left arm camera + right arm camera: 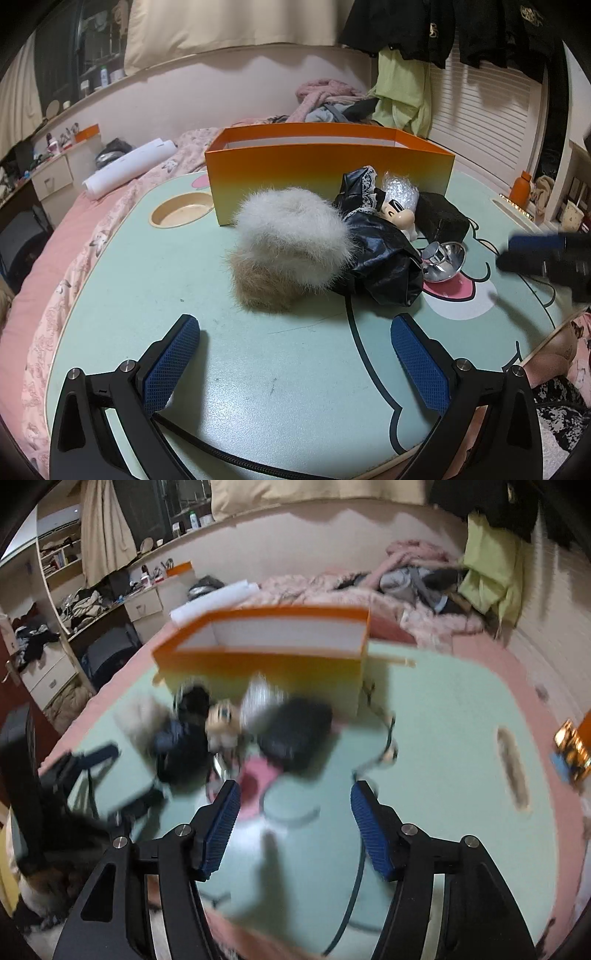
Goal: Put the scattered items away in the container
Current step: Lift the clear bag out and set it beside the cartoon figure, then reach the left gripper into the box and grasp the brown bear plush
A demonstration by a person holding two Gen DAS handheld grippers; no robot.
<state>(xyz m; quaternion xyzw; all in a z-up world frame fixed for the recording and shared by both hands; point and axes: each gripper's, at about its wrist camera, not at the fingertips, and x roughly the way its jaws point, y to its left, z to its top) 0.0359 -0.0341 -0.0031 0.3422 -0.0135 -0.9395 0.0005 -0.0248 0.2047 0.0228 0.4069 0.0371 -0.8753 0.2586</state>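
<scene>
looking at the lap table [155, 280], hardly any tidying seems done yet: the orange box [325, 166] stands open at the far side, and the part of its inside that shows in the right wrist view is bare white wall, though its floor is hidden. everything else i can pick out sits on the table just in front of it. i count 4 things: a furry hat [284, 247], a doll in a black dress [384, 236] lying against the fur, a dark block [443, 218] beside the doll's head, and a shiny metal piece [443, 258] touching the dress hem. so all 4 are left to go in.

the left gripper [295, 350] hovers over bare table short of the hat, jaws spread, nothing between them. the right gripper [295, 827] is blurred, jaws apart and empty, pointed toward the dark block and doll; my guess is one of those gets picked first.
</scene>
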